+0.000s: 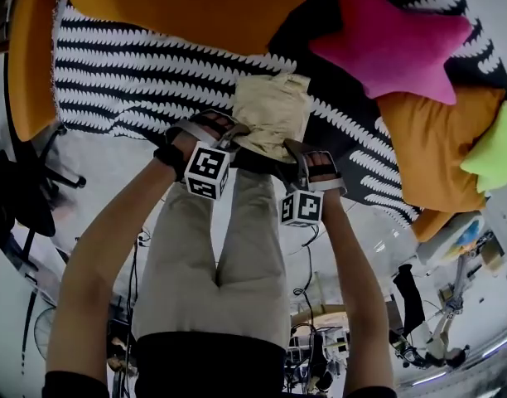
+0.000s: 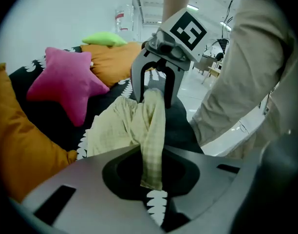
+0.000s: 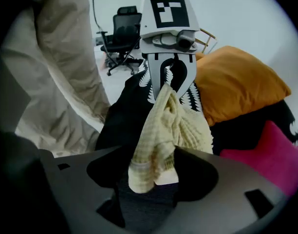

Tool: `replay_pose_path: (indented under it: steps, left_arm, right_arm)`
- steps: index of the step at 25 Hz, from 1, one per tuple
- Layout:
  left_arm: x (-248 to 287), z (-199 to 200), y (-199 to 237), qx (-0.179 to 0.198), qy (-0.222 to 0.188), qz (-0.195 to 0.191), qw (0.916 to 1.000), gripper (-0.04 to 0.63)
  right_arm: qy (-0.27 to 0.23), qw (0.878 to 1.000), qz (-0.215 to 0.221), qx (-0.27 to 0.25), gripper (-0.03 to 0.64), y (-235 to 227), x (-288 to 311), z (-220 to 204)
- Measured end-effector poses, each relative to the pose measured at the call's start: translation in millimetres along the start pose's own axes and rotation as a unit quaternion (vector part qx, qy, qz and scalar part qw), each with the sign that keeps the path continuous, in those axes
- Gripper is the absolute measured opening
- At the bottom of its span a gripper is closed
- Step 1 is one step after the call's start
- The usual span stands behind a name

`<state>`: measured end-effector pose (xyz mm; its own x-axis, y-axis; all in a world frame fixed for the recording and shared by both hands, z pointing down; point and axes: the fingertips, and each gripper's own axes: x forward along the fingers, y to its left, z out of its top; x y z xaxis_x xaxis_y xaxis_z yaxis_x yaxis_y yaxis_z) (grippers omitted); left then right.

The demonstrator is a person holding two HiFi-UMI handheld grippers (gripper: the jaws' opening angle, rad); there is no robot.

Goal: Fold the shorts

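Pinching pale yellow shorts (image 1: 272, 110) in clenched left tongs (image 1: 236, 136), right tongs (image 1: 292, 150) slackened around them

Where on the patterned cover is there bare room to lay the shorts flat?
Bare patterned cover lies left of the shorts, bordered by the big orange cushion above. The right is crowded: pink star cushion, second orange cushion, green cushion.

Beige trousers (image 1: 237, 280), black top (image 1: 208, 363), short black sleeves (image 1: 75, 385). Grey left tongs (image 1: 234, 136), grey right tongs (image 1: 296, 154), each with white cube (image 1: 207, 171) bearing black square markers.
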<state>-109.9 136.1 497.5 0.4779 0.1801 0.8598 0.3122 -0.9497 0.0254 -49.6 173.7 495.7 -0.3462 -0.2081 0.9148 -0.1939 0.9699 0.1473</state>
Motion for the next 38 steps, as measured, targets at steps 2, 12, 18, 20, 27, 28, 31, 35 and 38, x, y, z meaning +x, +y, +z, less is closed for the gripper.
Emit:
replay_pose_path:
  steps: [2,12,18,20,27,28,31,35,38]
  left_arm:
    - [-1,2,-8,-0.003,-0.004,-0.004,1.0,0.058]
    - [-19,14,14,-0.186,-0.042,-0.018,0.9815,0.057]
    - [-22,13,22,-0.184,-0.03,-0.028,0.982,0.057]
    - [-22,17,20,-0.184,-0.031,-0.034,0.9818,0.057]
    - [-21,13,9,-0.149,-0.016,-0.04,0.9879,0.057]
    - [-20,12,7,-0.14,-0.012,-0.042,0.9892,0.057]
    - [-17,10,5,-0.126,-0.001,-0.051,0.9908,0.057]
    - [-17,7,-2,-0.123,0.01,-0.088,0.9885,0.058]
    - [-18,6,-7,-0.146,0.012,-0.133,0.9802,0.061]
  right_arm:
    - [-0.011,1.0,-0.015,0.017,0.438,0,-10,7]
    - [0.014,0.988,-0.146,0.041,0.6,-42,3,36]
    - [0.004,0.964,-0.182,0.192,0.6,-31,-18,66]
    - [0.017,0.965,-0.183,0.188,0.6,-27,-4,63]
    - [0.067,0.972,-0.204,0.096,0.598,-54,29,12]
    - [0.066,0.976,-0.192,0.079,0.591,-53,30,10]
    - [0.067,0.989,-0.126,0.026,0.407,-39,32,8]
    - [0.048,0.995,-0.088,0.005,0.276,-31,20,8]
    - [0.026,0.997,-0.054,0.04,0.238,-28,11,10]
